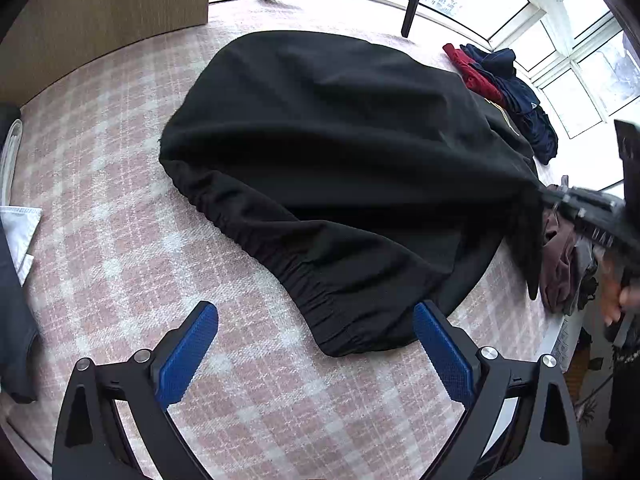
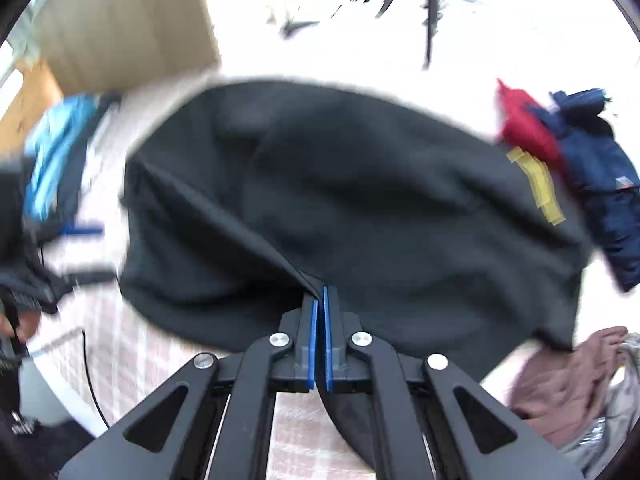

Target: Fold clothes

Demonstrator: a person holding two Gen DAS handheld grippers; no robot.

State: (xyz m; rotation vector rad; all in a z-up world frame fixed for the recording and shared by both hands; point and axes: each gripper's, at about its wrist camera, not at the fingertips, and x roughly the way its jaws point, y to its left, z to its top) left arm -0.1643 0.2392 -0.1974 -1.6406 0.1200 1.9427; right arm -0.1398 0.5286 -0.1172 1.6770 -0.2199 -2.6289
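Note:
A black garment [image 1: 332, 168] with an elastic waistband lies spread on the pink checked surface [image 1: 120, 248]. My left gripper [image 1: 316, 320] is open and empty, hovering just in front of the waistband's near end. My right gripper [image 2: 320, 300] is shut on an edge of the black garment [image 2: 360, 208] and lifts it off the surface; it also shows at the right edge of the left wrist view [image 1: 580, 208]. A yellow patch [image 2: 538, 186] shows on the garment's right side. The right wrist view is blurred.
A red and navy pile of clothes [image 1: 508, 92] lies at the far right. Brown and grey clothes [image 1: 560, 268] sit at the right edge of the surface. A tripod leg [image 1: 412, 4] stands by the windows. White cloth [image 1: 18, 228] and dark cloth [image 1: 16, 340] lie left.

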